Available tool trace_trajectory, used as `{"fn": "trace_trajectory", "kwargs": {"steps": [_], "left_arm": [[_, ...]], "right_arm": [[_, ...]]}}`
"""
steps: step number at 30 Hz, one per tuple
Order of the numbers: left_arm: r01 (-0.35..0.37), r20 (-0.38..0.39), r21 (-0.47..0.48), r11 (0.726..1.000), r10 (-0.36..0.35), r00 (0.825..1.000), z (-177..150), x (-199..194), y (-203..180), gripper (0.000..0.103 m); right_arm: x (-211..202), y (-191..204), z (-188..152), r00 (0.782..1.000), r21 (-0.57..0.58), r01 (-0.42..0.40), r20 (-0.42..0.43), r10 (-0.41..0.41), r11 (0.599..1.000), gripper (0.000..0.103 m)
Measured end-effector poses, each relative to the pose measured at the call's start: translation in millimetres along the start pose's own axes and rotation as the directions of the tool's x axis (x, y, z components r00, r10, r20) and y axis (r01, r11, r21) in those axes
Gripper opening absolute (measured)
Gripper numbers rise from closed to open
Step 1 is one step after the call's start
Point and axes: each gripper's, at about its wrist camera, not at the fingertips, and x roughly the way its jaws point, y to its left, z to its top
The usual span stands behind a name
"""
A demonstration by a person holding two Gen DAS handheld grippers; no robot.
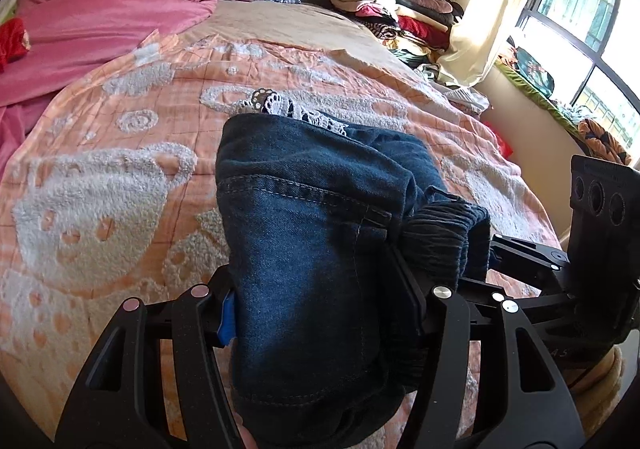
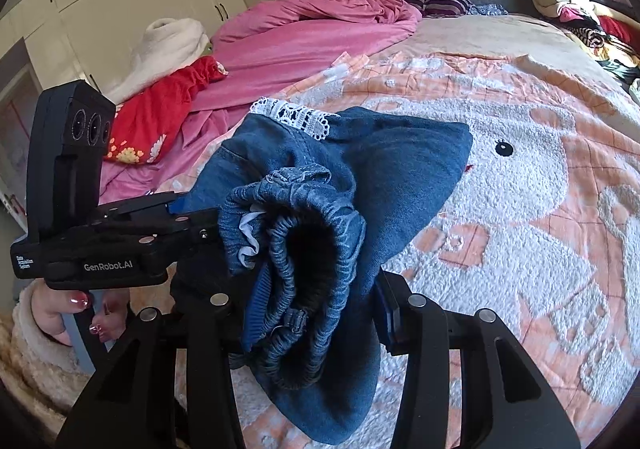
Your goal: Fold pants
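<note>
Between your left gripper's (image 1: 324, 313) fingers sits a thick bundle of the pants (image 1: 304, 233), dark denim, pinched from both sides; between your right gripper's (image 2: 304, 313) fingers is the elastic waistband (image 2: 308, 261), bunched and also pinched. Both grips hold the same garment side by side, lifted a little above the blanket (image 1: 100, 185), with the lace hem (image 2: 296, 117) pointing away from the fingertips.

To do this step well, judging from the bundle, you likely want to lay it down as a tidy folded stack. Keep both pinches level with each other so the layers do not twist. Lower the far end first, ahead of the fingertips, so the lace edge lands flat, then bring the waistband down on a bare patch of blanket. Let go only once the cloth lies under its own weight; the elastic is springy and may unroll if released early. The pink quilt (image 1: 104, 13) lies well beyond the left fingers, so stay clear of it.

Much is hard to read. You cannot see how many folds the bundle holds, nor whether the legs are aligned inside it. The lower part of the denim runs out of both views below the fingers. Whether any part touches the blanket cannot be told.
</note>
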Motion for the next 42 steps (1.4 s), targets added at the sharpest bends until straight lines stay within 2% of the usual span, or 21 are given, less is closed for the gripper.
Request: {"fn": "trace_trajectory", "kwargs": {"steps": [6, 9, 11, 14, 16, 18, 19, 20, 22, 27, 28, 29, 33, 42], "left_arm": [[-0.015, -0.061, -0.037, 0.999, 0.012, 0.998, -8.4, 32.0, 15.3, 0.052], [-0.039, -0.087, -0.045, 0.998, 0.035, 0.996, -17.1, 42.2, 23.0, 0.052], [-0.046, -0.101, -0.054, 0.997, 0.040, 0.994, -22.9, 45.6, 27.9, 0.053], [-0.048, -0.107, -0.065, 0.997, 0.041, 0.993, -28.3, 43.5, 32.5, 0.058], [-0.050, -0.098, -0.065, 0.997, 0.044, 0.994, -30.4, 36.1, 33.3, 0.062], [-0.055, -0.078, -0.064, 0.996, 0.050, 0.996, -32.4, 24.8, 32.4, 0.071], [-0.057, -0.069, -0.062, 0.996, 0.053, 0.996, -33.5, 18.8, 31.6, 0.072], [-0.059, -0.058, -0.062, 0.996, 0.055, 0.997, -34.7, 12.6, 30.8, 0.074], [-0.061, -0.040, -0.066, 0.996, 0.059, 0.997, -37.1, 0.4, 29.7, 0.080], [-0.079, 0.010, -0.081, 0.994, 0.080, 0.997, -43.5, -32.5, 26.8, 0.091], [-0.082, 0.019, -0.079, 0.993, 0.084, 0.996, -45.3, -38.5, 25.4, 0.091], [-0.086, 0.026, -0.076, 0.993, 0.088, 0.996, -46.9, -44.5, 24.4, 0.092], [-0.096, 0.044, -0.069, 0.993, 0.099, 0.994, -54.3, -62.7, 20.9, 0.093], [-0.111, 0.085, -0.058, 0.992, 0.116, 0.990, -76.3, -93.8, 14.0, 0.093]], "right_arm": [[36.6, -23.1, -7.3, 0.996, 0.063, 0.043, -0.081, -0.038, 0.997, 0.043], [44.0, -36.4, -15.9, 0.994, 0.127, 0.059, -0.104, -0.046, 0.990, 0.046], [43.5, -41.6, -20.1, 0.993, 0.161, 0.070, -0.103, -0.053, 0.984, 0.055], [38.8, -44.0, -22.8, 0.993, 0.191, 0.082, -0.103, -0.063, 0.978, 0.061], [30.6, -39.3, -23.6, 0.990, 0.182, 0.115, -0.096, -0.098, 0.977, 0.068], [17.2, -31.5, -25.5, 0.988, 0.163, 0.146, -0.072, -0.136, 0.976, 0.069], [10.9, -27.8, -26.7, 0.988, 0.158, 0.153, -0.058, -0.146, 0.976, 0.070], [3.5, -23.5, -27.9, 0.986, 0.150, 0.165, -0.041, -0.161, 0.975, 0.077], [-12.3, -12.2, -31.0, 0.980, 0.127, 0.198, -0.004, -0.199, 0.972, 0.083], [-45.9, 9.0, -40.5, 0.967, 0.102, 0.241, 0.059, -0.248, 0.965, 0.085], [-51.3, 12.7, -42.3, 0.964, 0.100, 0.250, 0.069, -0.257, 0.963, 0.093], [-57.1, 16.2, -44.3, 0.959, 0.100, 0.261, 0.084, -0.269, 0.960, 0.096], [-75.2, 33.2, -49.9, 0.950, 0.087, 0.278, 0.126, -0.287, 0.957, 0.096], [-92.4, 64.7, -66.7, 0.934, 0.050, 0.314, 0.163, -0.318, 0.948, 0.098]]}}
